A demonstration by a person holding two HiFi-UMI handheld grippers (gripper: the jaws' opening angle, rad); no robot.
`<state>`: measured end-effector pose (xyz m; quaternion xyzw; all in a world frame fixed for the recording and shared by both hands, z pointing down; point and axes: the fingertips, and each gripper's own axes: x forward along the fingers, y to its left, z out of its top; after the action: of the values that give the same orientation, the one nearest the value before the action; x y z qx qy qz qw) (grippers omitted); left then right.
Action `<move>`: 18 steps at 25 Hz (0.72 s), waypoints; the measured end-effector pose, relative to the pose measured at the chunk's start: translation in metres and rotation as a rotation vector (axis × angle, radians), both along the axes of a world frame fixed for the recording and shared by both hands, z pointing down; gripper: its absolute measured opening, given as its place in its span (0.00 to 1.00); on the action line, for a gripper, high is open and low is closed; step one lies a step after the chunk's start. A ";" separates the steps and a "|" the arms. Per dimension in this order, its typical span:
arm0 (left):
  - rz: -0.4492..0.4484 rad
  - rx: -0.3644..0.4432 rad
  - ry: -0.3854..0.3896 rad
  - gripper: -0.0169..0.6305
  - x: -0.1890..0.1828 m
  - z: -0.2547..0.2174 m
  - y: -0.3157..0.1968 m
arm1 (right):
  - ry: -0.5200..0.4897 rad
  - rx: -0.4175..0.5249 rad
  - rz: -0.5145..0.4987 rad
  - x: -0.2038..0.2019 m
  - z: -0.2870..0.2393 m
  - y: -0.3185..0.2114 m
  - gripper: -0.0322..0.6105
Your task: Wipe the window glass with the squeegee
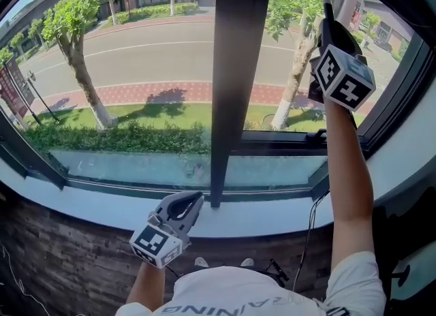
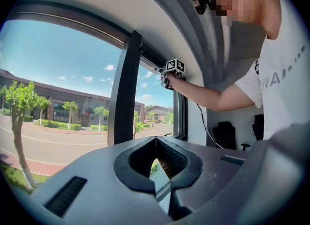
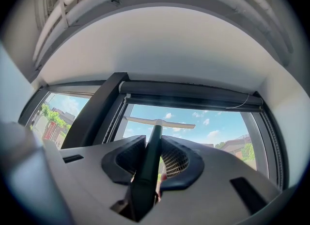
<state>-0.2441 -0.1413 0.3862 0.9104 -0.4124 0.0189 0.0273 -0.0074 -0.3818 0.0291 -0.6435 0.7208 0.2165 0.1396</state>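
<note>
My right gripper (image 1: 332, 43) is raised high against the right window pane (image 1: 293, 69), shut on the dark handle of the squeegee (image 1: 328, 9). In the right gripper view the handle (image 3: 149, 166) runs up between the jaws of the right gripper (image 3: 154, 144). Its pale blade (image 3: 160, 121) lies crosswise near the top of the glass (image 3: 208, 129). My left gripper (image 1: 193, 201) hangs low over the white sill (image 1: 272, 216). It is shut and holds nothing, as the left gripper (image 2: 156, 140) shows in its own view. The right gripper's marker cube (image 2: 175, 66) shows there too.
A wide dark mullion (image 1: 231, 69) splits the window, just left of the squeegee. A rolled blind (image 3: 189, 95) runs along the top of the frame. A black cable (image 1: 310, 233) hangs from the sill by my right arm. An office chair (image 2: 225, 134) stands by the wall.
</note>
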 end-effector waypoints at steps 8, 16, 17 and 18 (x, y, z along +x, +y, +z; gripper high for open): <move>-0.030 0.026 0.005 0.05 0.001 -0.008 -0.004 | 0.050 -0.006 0.006 0.003 0.019 -0.016 0.21; -0.023 0.038 0.002 0.05 0.019 -0.012 -0.011 | 0.065 -0.009 0.007 0.006 0.043 -0.011 0.21; -0.021 0.037 -0.001 0.05 0.020 -0.011 -0.013 | 0.057 -0.019 0.002 0.007 0.051 -0.012 0.21; -0.020 0.034 -0.002 0.05 0.021 -0.011 -0.014 | 0.050 -0.029 -0.003 0.007 0.059 -0.013 0.21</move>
<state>-0.2230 -0.1550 0.3754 0.9065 -0.4219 0.0124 0.0114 -0.0003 -0.3947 0.0881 -0.6387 0.7281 0.2218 0.1124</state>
